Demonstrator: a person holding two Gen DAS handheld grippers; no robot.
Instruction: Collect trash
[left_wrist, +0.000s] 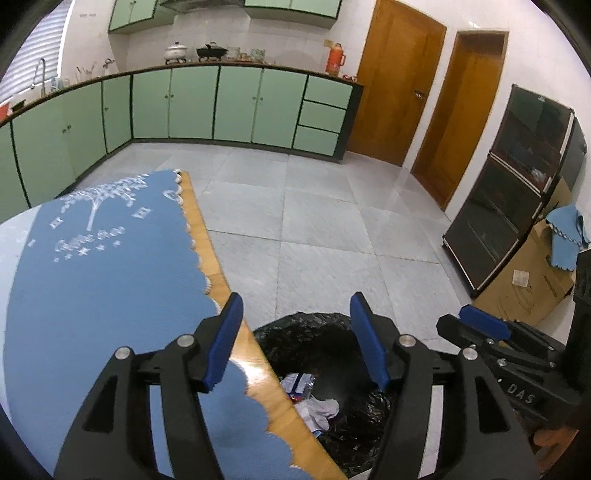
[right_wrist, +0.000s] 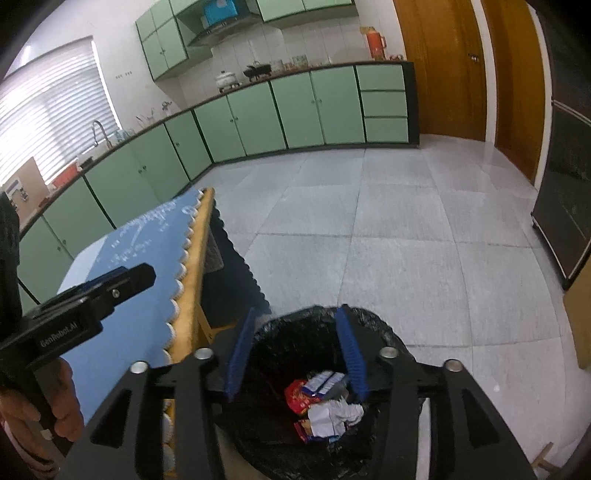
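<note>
Both claws read open from my end, nothing between the pads. Left claw (left_wrist: 297, 343) sits over the worktop (left_wrist: 236, 325) edge, blue cloth (left_wrist: 110, 266) under its left finger. Right claw (right_wrist: 297, 354) hangs above the black-lined bin (right_wrist: 373, 325) on the floor beside the worktop. Trash is in the bin: crumpled white paper (right_wrist: 332, 415), red wrapper (right_wrist: 297, 397), blue-white packet (right_wrist: 325, 382).

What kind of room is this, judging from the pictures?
Most likely a home kitchen: green cabinets under a long counter, a sink tap by the window, and cooking pots on the counter.
</note>
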